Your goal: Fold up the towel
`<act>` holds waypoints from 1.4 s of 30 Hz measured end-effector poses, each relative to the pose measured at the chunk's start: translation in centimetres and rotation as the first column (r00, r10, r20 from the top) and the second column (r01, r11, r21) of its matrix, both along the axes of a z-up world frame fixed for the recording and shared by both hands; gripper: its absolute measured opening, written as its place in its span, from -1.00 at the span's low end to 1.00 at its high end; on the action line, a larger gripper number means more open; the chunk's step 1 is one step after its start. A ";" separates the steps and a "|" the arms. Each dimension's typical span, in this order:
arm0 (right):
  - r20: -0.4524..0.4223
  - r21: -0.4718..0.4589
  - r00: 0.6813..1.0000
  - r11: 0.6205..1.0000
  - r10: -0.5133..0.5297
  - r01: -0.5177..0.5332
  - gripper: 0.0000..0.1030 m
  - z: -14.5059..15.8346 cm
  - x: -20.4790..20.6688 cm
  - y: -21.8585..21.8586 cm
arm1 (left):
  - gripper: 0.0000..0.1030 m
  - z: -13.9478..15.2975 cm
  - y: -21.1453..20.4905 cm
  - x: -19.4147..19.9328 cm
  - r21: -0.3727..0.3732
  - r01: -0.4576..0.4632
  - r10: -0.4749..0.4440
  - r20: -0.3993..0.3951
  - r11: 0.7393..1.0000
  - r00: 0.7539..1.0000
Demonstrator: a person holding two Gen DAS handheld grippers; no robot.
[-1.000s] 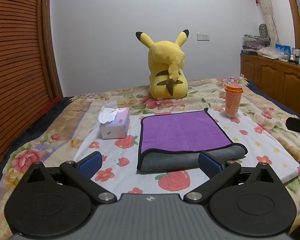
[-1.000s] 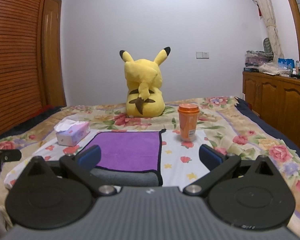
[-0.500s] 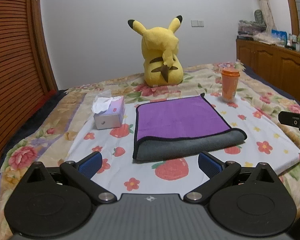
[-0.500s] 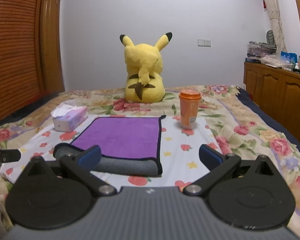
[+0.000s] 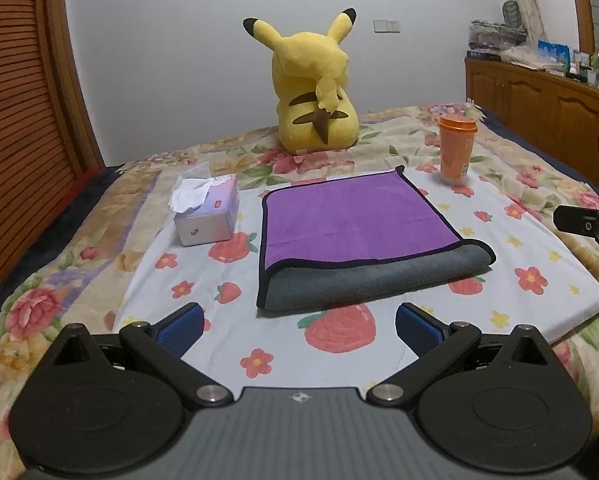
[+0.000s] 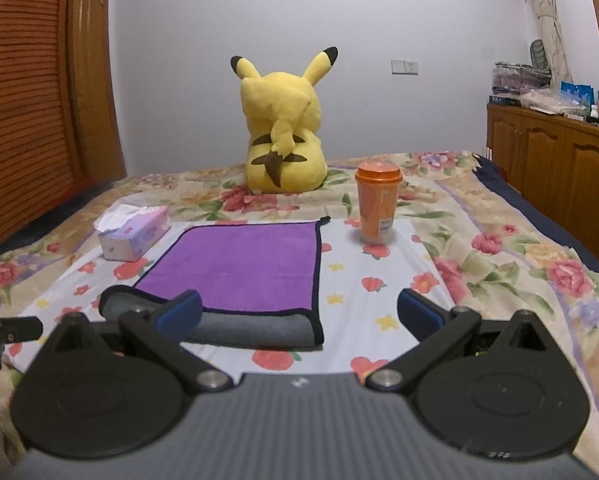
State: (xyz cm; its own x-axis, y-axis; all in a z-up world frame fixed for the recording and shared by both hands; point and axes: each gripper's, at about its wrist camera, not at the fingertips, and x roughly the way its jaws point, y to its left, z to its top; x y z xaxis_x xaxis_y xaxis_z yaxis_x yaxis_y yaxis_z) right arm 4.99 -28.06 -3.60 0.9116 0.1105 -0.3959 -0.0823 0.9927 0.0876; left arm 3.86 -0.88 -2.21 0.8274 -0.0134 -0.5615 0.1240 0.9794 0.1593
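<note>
A purple towel (image 5: pixel 351 220) with black trim lies folded on a white flowered cloth (image 5: pixel 539 280), its grey underside rolled out along the near edge. It also shows in the right wrist view (image 6: pixel 243 264). My left gripper (image 5: pixel 299 326) is open and empty, just short of the towel's near edge. My right gripper (image 6: pixel 299 312) is open and empty, near the towel's near right corner; its left finger (image 6: pixel 179 312) overlaps the grey fold in view. The right gripper's tip shows at the right edge of the left wrist view (image 5: pixel 587 226).
A tissue box (image 5: pixel 207 216) stands left of the towel. An orange lidded cup (image 5: pixel 455 148) stands at its far right corner. A yellow plush toy (image 5: pixel 315 92) sits behind on the flowered bedspread. Wooden cabinets (image 6: pixel 559 160) line the right, slatted doors (image 5: pixel 19 120) the left.
Both grippers have pulled back and risen from the towel, so more of the cloth shows in front of it. The towel lies still. Both stay open.
</note>
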 end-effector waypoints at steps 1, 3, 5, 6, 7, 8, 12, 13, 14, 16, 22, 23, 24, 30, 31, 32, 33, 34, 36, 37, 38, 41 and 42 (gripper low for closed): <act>-0.003 -0.001 1.000 1.000 -0.001 0.001 1.00 0.0 0.2 0.0 | 0.94 -0.1 0.0 0.2 0.005 0.002 -0.002 -0.002 1.000 1.000; -0.009 -0.003 1.000 1.000 0.000 0.000 1.00 -0.1 0.6 -0.1 | 0.94 -0.2 -0.1 0.7 0.012 0.006 -0.006 -0.005 1.000 1.000; -0.016 -0.007 1.000 1.000 0.001 -0.002 1.00 -0.3 1.1 -0.1 | 0.94 -0.3 -0.1 1.1 0.013 0.009 -0.009 -0.010 1.000 1.000; -0.020 -0.009 1.000 1.000 0.002 -0.002 1.00 -0.4 1.4 -0.1 | 0.94 -0.3 -0.1 1.3 0.013 0.010 -0.010 -0.012 1.000 1.000; -0.023 -0.011 1.000 1.000 0.003 -0.003 1.00 -0.5 1.6 -0.1 | 0.94 -0.3 -0.1 1.5 0.014 0.012 -0.012 -0.015 1.000 1.000; -0.028 -0.013 1.000 1.000 0.005 -0.005 1.00 -0.6 1.8 -0.1 | 0.94 -0.4 -0.1 1.7 0.017 0.014 -0.014 -0.017 1.000 1.000; -0.040 -0.024 0.999 1.000 0.020 -0.021 1.00 -0.8 2.5 0.1 | 0.94 -0.6 -0.2 2.4 0.021 0.020 -0.020 -0.028 1.000 0.999; -0.040 -0.029 0.999 0.999 0.026 -0.027 1.00 -0.9 2.6 0.3 | 0.94 -0.6 -0.2 2.5 0.021 0.023 -0.022 -0.030 1.000 0.999; -0.040 -0.034 0.999 0.999 0.033 -0.034 1.00 -0.9 2.7 0.4 | 0.94 -0.7 -0.2 2.6 0.022 0.025 -0.024 -0.031 0.999 0.999; -0.040 -0.044 0.998 0.998 0.048 -0.049 1.00 -0.9 2.9 0.7 | 0.94 -0.7 -0.2 2.9 0.025 0.028 -0.028 -0.033 0.999 0.999; -0.051 -0.061 0.995 0.995 0.082 -0.085 1.00 -1.1 3.7 1.3 | 0.94 -0.9 -0.2 3.7 0.025 0.034 -0.033 -0.037 0.999 0.999; -0.053 -0.063 0.995 0.994 0.088 -0.091 1.00 -1.2 3.8 1.4 | 0.94 -0.9 -0.3 3.6 0.025 0.034 -0.033 -0.037 0.999 0.999; -0.055 -0.065 0.994 0.993 0.093 -0.096 1.00 -1.2 4.0 1.5 | 0.94 -0.9 -0.3 3.8 0.026 0.035 -0.034 -0.038 0.999 0.999; -0.070 -0.081 0.990 0.989 0.122 -0.127 1.00 -1.5 4.9 2.1 | 0.94 -1.1 -0.2 5.3 0.030 0.038 -0.037 -0.043 0.999 0.998; -0.074 -0.083 0.989 0.988 0.126 -0.132 1.00 -1.6 5.1 2.1 | 0.94 -1.2 -0.2 5.6 0.030 0.038 -0.037 -0.044 0.999 0.998; -0.079 -0.084 0.988 0.987 0.130 -0.137 1.00 -1.7 5.3 2.2 | 0.94 -1.3 -0.1 5.8 0.029 0.038 -0.036 -0.045 0.999 0.998; -0.083 -0.087 0.988 0.986 0.133 -0.140 1.00 -1.7 5.5 2.3 | 0.94 -1.3 0.0 6.0 0.027 0.037 -0.036 -0.047 0.999 0.998; -0.088 -0.088 0.987 0.986 0.137 -0.144 1.00 -1.8 5.7 2.4 | 0.94 -1.4 0.0 6.2 0.025 0.037 -0.035 -0.049 0.999 0.998; -0.099 -0.088 0.984 0.984 0.145 -0.154 1.00 -2.0 6.1 2.4 | 0.94 -1.5 0.1 6.7 0.024 0.035 -0.034 -0.054 0.999 0.998; -0.104 -0.087 0.983 0.983 0.150 -0.159 1.00 -2.1 6.3 2.5 | 0.94 -1.6 0.1 6.9 0.023 0.034 -0.033 -0.057 0.999 0.998; -0.108 -0.088 0.982 0.983 0.153 -0.163 1.00 -2.1 6.6 2.5 | 0.94 -1.7 0.1 7.2 0.021 0.034 -0.033 -0.060 0.999 0.998; -0.118 -0.089 0.980 0.981 0.160 -0.170 1.00 -2.4 7.2 2.5 | 0.94 -2.1 0.3 7.9 0.018 0.036 -0.034 -0.075 0.999 0.997; -0.122 -0.089 0.979 0.981 0.161 -0.172 1.00 -2.5 7.5 2.5 | 0.94 -2.2 0.3 8.1 0.018 0.036 -0.034 -0.080 0.999 0.996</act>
State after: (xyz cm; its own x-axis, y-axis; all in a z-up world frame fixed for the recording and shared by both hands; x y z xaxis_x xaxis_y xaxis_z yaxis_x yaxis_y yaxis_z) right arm 12.51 -25.55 -6.06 0.8320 0.2124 -0.5126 -0.2423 0.9702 0.0086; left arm 11.99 -0.55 -4.41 0.7793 -0.0302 -0.6259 0.1713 0.9711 0.1664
